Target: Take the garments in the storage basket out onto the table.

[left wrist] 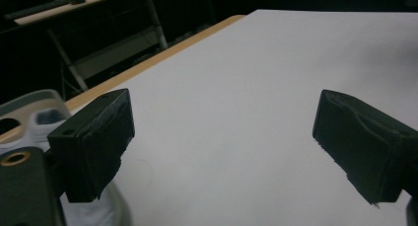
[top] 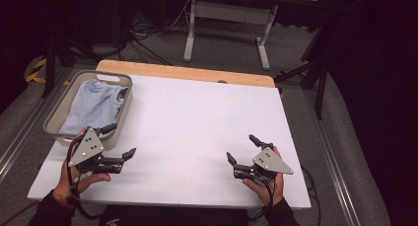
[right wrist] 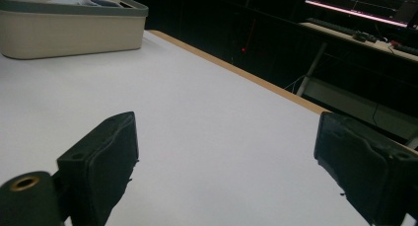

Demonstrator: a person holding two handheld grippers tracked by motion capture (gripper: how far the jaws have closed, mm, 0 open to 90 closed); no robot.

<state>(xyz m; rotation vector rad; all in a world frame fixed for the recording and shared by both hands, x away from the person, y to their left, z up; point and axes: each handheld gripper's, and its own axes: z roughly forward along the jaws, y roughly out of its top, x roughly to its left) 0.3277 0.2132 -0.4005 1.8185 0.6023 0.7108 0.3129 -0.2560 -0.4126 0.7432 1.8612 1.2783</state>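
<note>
both tongs gape wide and empty over the white worktop (top: 187,132): left tongs (top: 122,141) just beside the basket (top: 121,118) of blue cloth (top: 93,105), right tongs (top: 242,148) well apart.

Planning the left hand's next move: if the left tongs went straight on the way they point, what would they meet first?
Probably nothing: the left tongs stand open, aimed across the bare white table, beside the bin rather than toward it. Depth is hard to judge.

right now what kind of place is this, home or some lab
Probably a lab or recording studio rather than a home: black curtains around a white-topped wooden table, loose cables on grey carpet, a desk frame behind, and two hand-held grippers near a grey plastic basket of pale blue cloth.
</note>
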